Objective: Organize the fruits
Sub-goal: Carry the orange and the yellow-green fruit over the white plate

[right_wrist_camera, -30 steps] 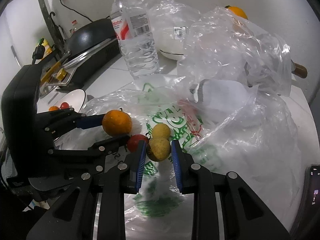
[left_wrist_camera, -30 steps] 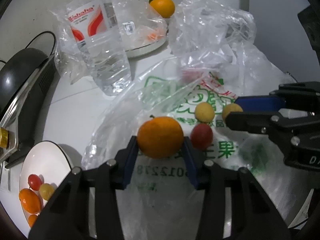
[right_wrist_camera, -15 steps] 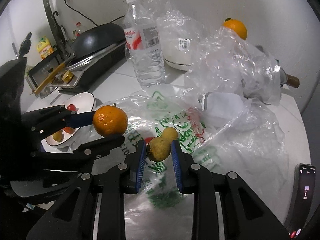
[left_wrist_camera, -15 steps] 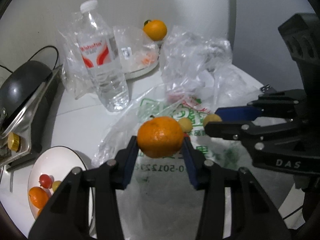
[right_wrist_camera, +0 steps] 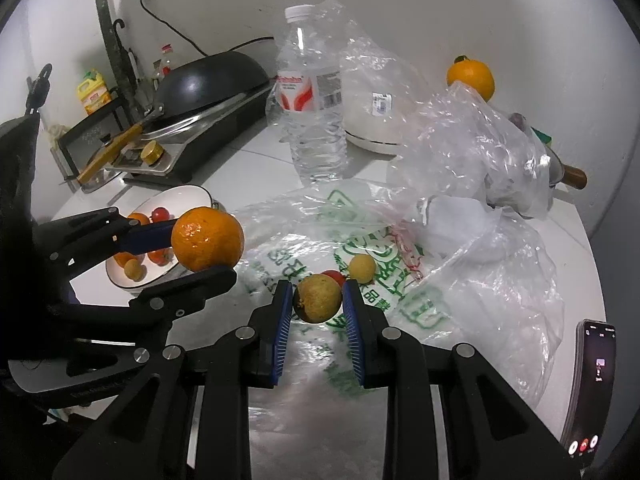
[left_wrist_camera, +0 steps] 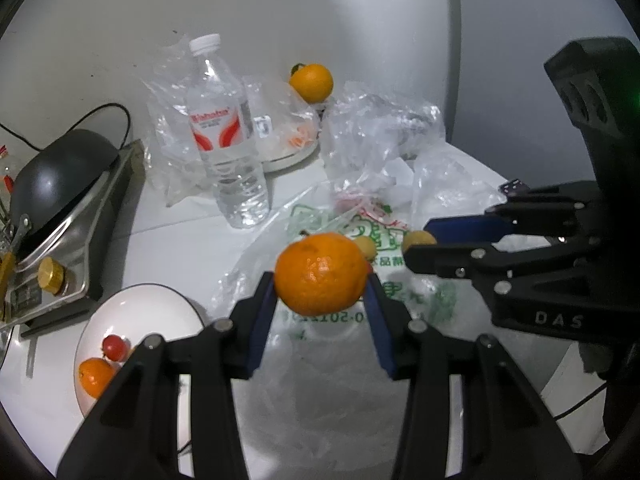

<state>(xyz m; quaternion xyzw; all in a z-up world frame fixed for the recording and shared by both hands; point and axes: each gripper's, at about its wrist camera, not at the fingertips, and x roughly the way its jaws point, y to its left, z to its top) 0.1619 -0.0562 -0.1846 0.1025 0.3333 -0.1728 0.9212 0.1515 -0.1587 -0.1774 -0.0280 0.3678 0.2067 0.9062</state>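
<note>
My left gripper (left_wrist_camera: 320, 284) is shut on an orange mandarin (left_wrist_camera: 320, 274), held above the flat plastic bag (left_wrist_camera: 340, 360); in the right wrist view the same mandarin (right_wrist_camera: 207, 245) hangs at the left. My right gripper (right_wrist_camera: 318, 308) is shut on a small yellow-green fruit (right_wrist_camera: 317, 298), lifted over the bag (right_wrist_camera: 440, 300). A small yellow fruit (right_wrist_camera: 361, 268) and a red cherry tomato (right_wrist_camera: 334, 277) still lie on the bag. The white bowl (left_wrist_camera: 100, 320) at lower left holds a cherry tomato (left_wrist_camera: 114, 347) and a small orange (left_wrist_camera: 95, 376).
A water bottle (left_wrist_camera: 226, 132) stands behind the bag, with crumpled clear bags (right_wrist_camera: 472, 140) and another orange (left_wrist_camera: 312, 82) on a white pot behind. A black wok on a stove (right_wrist_camera: 208, 84) sits left. A phone (right_wrist_camera: 590, 388) lies at the right edge.
Both grippers have risen and drawn back from the bag with their fruits still clamped. The bowl has come further into view at lower left.
</note>
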